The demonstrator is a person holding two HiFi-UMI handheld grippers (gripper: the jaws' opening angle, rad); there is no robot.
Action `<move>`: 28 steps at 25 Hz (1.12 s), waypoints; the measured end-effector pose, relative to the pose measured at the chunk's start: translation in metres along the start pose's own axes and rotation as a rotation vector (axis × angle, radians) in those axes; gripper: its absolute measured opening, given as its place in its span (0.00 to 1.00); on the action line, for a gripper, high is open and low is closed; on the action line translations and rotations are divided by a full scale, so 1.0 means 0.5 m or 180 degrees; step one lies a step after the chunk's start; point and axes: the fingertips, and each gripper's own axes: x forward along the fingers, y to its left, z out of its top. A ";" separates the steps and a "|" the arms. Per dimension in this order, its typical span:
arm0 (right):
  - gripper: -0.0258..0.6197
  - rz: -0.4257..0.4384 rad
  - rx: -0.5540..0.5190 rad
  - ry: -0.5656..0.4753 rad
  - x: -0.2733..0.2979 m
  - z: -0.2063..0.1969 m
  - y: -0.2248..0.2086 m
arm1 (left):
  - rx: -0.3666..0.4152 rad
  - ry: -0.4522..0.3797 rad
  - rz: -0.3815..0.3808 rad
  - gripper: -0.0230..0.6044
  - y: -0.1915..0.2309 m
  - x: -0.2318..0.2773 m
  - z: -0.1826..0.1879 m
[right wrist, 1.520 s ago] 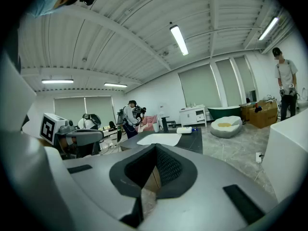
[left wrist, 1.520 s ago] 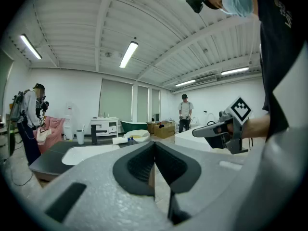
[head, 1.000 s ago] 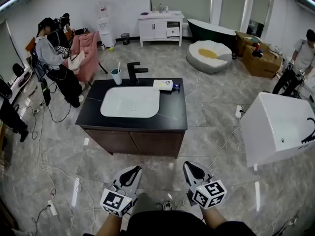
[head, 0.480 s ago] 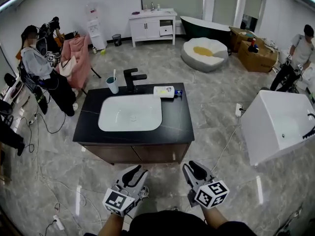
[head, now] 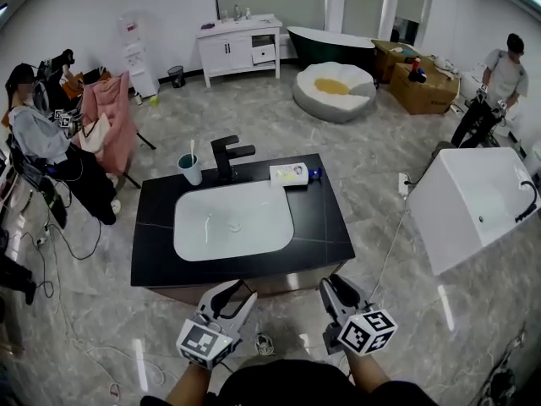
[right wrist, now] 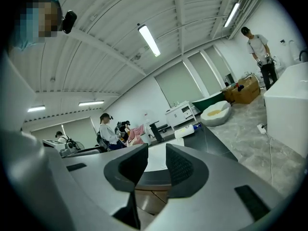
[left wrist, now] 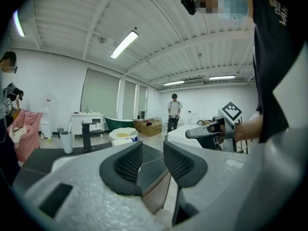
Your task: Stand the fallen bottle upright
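Upright, the cup point(head: 190, 171) holds a white stick point(head: 192, 149); the bottle point(head: 289, 174) lies sideways.

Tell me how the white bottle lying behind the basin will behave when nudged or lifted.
The bottle lies on its side and its body looks rounded, so a nudge across it would probably roll it on the smooth black countertop. It looks like plastic, so it is likely light and not fragile. The narrower blue cap end may make it roll in a curve.

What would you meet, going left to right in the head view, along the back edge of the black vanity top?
cup → black faucet → fallen bottle, lying on its side with its blue cap to the right.
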 end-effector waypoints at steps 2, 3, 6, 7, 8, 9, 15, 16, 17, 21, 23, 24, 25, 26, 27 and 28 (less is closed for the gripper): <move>0.19 -0.0090 0.0074 -0.0045 0.021 -0.002 0.006 | -0.0006 0.0015 -0.0072 0.24 0.034 0.001 0.002; 0.19 -0.0133 0.0105 -0.0066 0.029 -0.003 0.009 | -0.0011 0.0020 -0.0106 0.24 0.048 0.001 0.004; 0.19 -0.0273 0.0182 -0.0110 0.050 -0.007 0.014 | -0.0021 -0.0010 -0.0165 0.24 0.089 0.004 0.010; 0.19 -0.0314 0.0205 -0.0116 0.056 -0.008 0.014 | -0.0031 -0.0031 -0.0173 0.24 0.102 0.006 0.011; 0.19 -0.0351 0.0224 -0.0116 0.062 -0.008 0.014 | -0.0047 -0.0044 -0.0192 0.24 0.111 0.008 0.010; 0.19 -0.0383 0.0241 -0.0112 0.067 -0.009 0.013 | -0.0067 -0.0052 -0.0210 0.24 0.118 0.009 0.008; 0.19 -0.0448 0.0307 -0.0094 0.115 0.001 0.002 | -0.0145 -0.0092 -0.0239 0.24 0.161 0.025 -0.005; 0.19 -0.0446 0.0305 -0.0085 0.125 0.004 -0.003 | -0.0138 -0.0092 -0.0239 0.24 0.167 0.031 -0.007; 0.19 -0.0446 0.0309 -0.0080 0.137 0.007 -0.010 | -0.0139 -0.0060 -0.0230 0.24 0.173 0.038 -0.007; 0.19 -0.0444 0.0339 -0.0067 0.189 0.025 -0.044 | -0.0157 0.0017 -0.0178 0.24 0.201 0.075 0.002; 0.19 -0.0437 0.0350 -0.0052 0.214 0.035 -0.065 | -0.0147 0.0035 -0.0206 0.24 0.209 0.100 0.000; 0.19 -0.0438 0.0364 -0.0045 0.225 0.040 -0.076 | -0.0146 0.0038 -0.0205 0.24 0.215 0.114 0.002; 0.19 -0.0440 0.0385 -0.0039 0.236 0.045 -0.086 | -0.0149 0.0041 -0.0201 0.24 0.221 0.127 0.006; 0.19 -0.0444 0.0410 -0.0034 0.245 0.051 -0.096 | -0.0153 0.0046 -0.0197 0.24 0.227 0.141 0.010; 0.19 -0.0448 0.0433 -0.0028 0.254 0.057 -0.107 | -0.0155 0.0059 -0.0196 0.24 0.232 0.154 0.014; 0.19 -0.0452 0.0456 -0.0022 0.264 0.062 -0.118 | -0.0152 0.0075 -0.0197 0.24 0.237 0.167 0.017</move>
